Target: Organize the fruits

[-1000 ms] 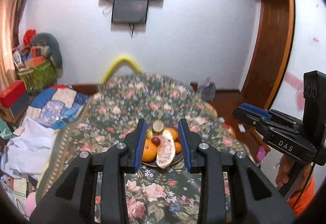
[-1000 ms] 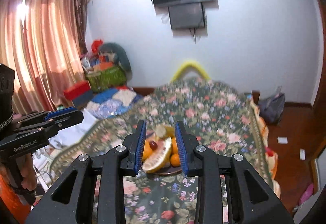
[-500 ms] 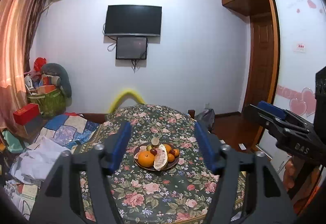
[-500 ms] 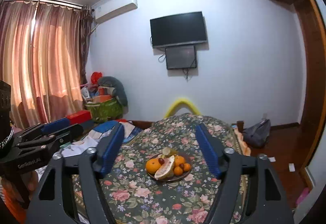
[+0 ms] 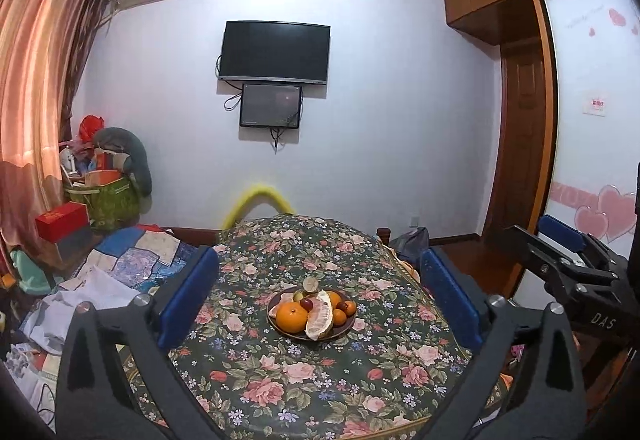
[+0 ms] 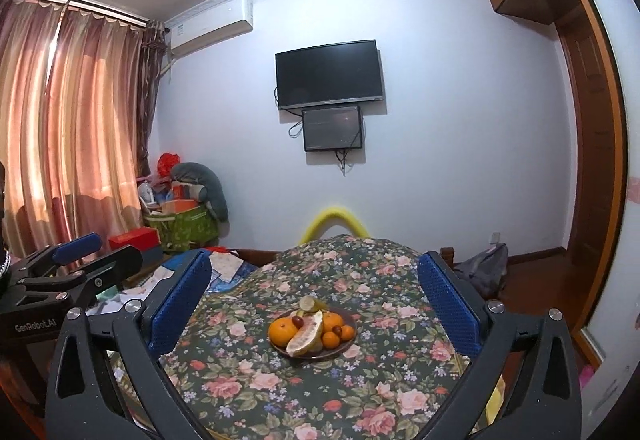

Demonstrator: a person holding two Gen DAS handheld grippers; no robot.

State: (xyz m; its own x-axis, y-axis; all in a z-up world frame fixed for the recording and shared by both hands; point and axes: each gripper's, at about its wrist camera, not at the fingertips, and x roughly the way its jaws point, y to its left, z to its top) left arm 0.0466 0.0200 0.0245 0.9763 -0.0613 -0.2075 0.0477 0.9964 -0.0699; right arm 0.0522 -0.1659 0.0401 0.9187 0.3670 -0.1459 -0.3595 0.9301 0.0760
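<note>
Both grippers are held back from the tabletop (image 5: 320, 380), which is covered with a dark floral cloth. The left gripper (image 5: 320, 300) has its jaws opening, already spread wide, with nothing between them. Its blue fingers (image 5: 188, 296) frame the fruit from a distance without touching anything. The right gripper (image 6: 314, 304) is in the same condition: jaws opening, wide apart, nothing held, its fingers (image 6: 448, 304) clear of every object.

The fruits are gathered on one dark plate (image 5: 350, 326) that sits near the middle of the tabletop, well apart from all its edges. On it are a large orange (image 5: 292, 317), a peeled pomelo segment (image 5: 320, 316) leaning against that orange, smaller oranges (image 5: 340, 316) toward the right side of the plate, a dark red grape-like fruit (image 5: 307, 304), and a pale cut fruit (image 5: 310, 284) at the far rim. What lies under the pile cannot be determined.

No loose fruit is visible on the cloth in either wrist view.

Assessment: collection onto the plate appears complete, or nearly so, since every visible fruit is on the plate and both grippers are empty and withdrawn. Any remaining work would be limited to tidying the pile, as the pomelo segment rests tilted and the cut fruit sits at the rim. Whether further sorting is intended cannot be judged from this evidence.
</note>
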